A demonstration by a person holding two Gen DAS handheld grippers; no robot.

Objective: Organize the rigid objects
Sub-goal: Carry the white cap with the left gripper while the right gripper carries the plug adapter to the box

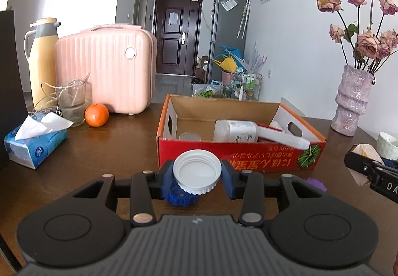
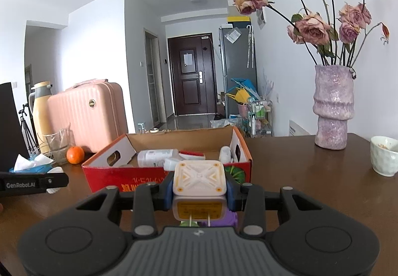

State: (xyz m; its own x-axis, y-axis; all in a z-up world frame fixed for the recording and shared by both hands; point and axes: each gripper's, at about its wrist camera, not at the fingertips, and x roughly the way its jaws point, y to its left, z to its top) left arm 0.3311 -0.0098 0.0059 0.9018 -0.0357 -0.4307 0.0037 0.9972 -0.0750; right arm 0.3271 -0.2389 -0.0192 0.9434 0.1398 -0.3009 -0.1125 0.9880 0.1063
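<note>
White plastic, left wrist view: my left gripper (image 1: 197, 172) was clamped on one screw cap (image 1: 197, 171), carried just short of the cardboard box (image 1: 238, 155); one blue ridged object (image 1: 182, 197) lay on the table (image 1: 112, 151) beneath. I judged the shallow rim grip could let the cap twist out. Box held one bottle (image 1: 235, 131) among other items. Right wrist view: my right gripper (image 2: 199, 182) was clamped on one plug adapter (image 2: 199, 180), near the box; its two prongs (image 2: 200, 221) could catch the wall. One vase (image 2: 333, 106), one orange (image 2: 75, 154).
</note>
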